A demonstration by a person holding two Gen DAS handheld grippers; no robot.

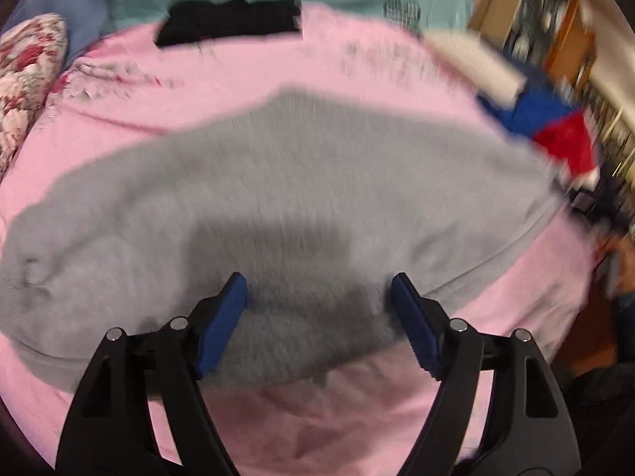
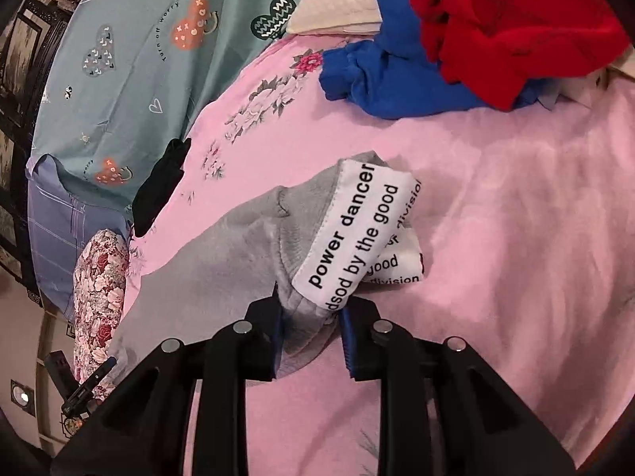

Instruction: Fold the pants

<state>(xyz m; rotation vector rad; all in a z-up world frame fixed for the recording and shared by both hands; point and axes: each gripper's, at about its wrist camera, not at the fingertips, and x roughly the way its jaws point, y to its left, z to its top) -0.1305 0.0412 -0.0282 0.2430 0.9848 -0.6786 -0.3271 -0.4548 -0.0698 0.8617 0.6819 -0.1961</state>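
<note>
The grey pants (image 1: 278, 198) lie spread across a pink bedsheet (image 1: 238, 67). My left gripper (image 1: 319, 297) is open just above their near edge, jaws wide apart, holding nothing; this view is motion-blurred. My right gripper (image 2: 311, 325) is shut on a bunched end of the grey pants (image 2: 238, 246), by a white printed label (image 2: 353, 230) that sticks up between the fingers. The pants trail off to the left from there.
A blue garment (image 2: 373, 79) and a red garment (image 2: 512, 27) are piled at the sheet's far right. A black folded item (image 1: 230, 23) lies at the far edge. A floral pillow (image 1: 24, 71) is at the left, teal bedding (image 2: 131, 59) beyond.
</note>
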